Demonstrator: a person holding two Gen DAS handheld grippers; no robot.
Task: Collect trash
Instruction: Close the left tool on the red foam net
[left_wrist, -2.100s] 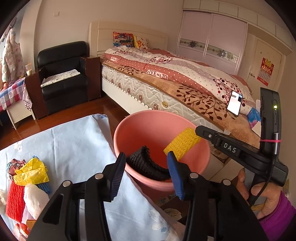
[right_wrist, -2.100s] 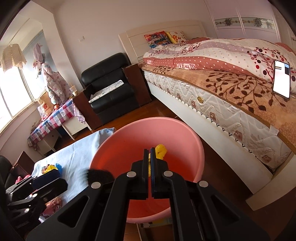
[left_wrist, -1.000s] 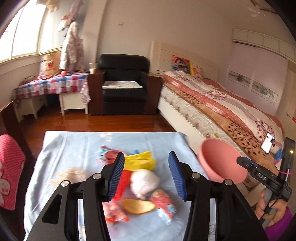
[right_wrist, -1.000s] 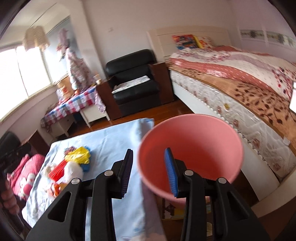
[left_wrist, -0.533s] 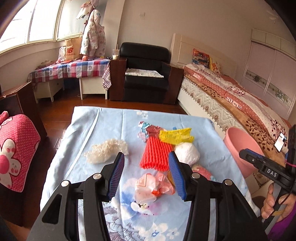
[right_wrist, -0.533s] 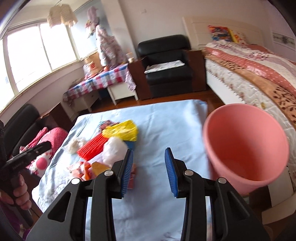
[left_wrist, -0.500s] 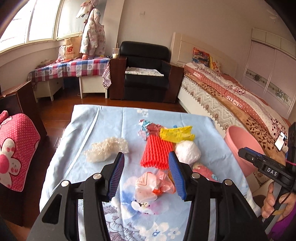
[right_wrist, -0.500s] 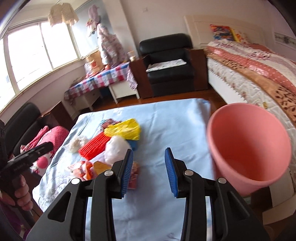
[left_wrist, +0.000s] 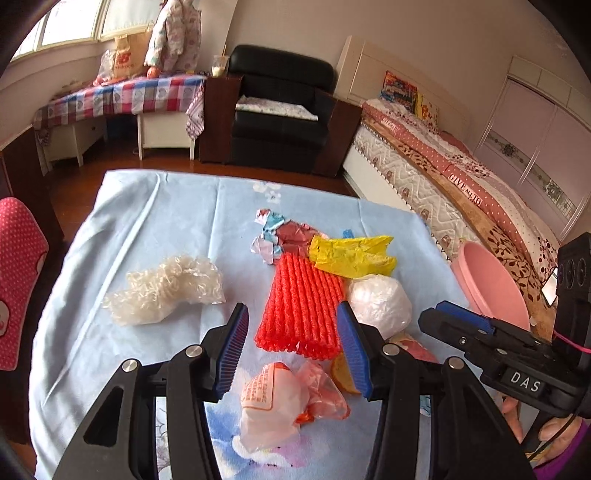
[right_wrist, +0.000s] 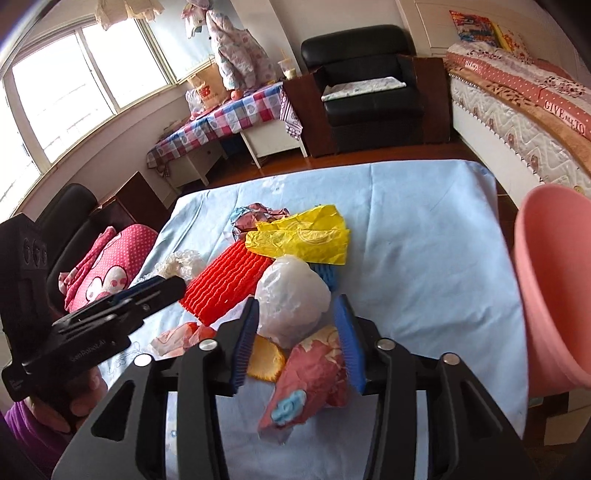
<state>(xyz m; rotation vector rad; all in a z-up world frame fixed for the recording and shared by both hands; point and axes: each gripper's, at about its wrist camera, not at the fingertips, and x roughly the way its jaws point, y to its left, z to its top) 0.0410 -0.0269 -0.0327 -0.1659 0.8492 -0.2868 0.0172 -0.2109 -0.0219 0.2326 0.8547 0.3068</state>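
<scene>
Both tongs released over bench litter: left tongs (left_wrist: 291, 347) frame the red foam net (left_wrist: 301, 301), right tongs (right_wrist: 297, 338) the white bag ball (right_wrist: 291, 301); lower squarely, pinch mid-body, carry to pink bin (right_wrist: 554, 288) off bench's right edge

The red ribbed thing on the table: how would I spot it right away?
Look at the blue cloth covering the table, at the trash heap in its middle. The red net lies flat there, below the yellow bag and left of the white bag. It alone is bright red with long raised ribs.
</scene>
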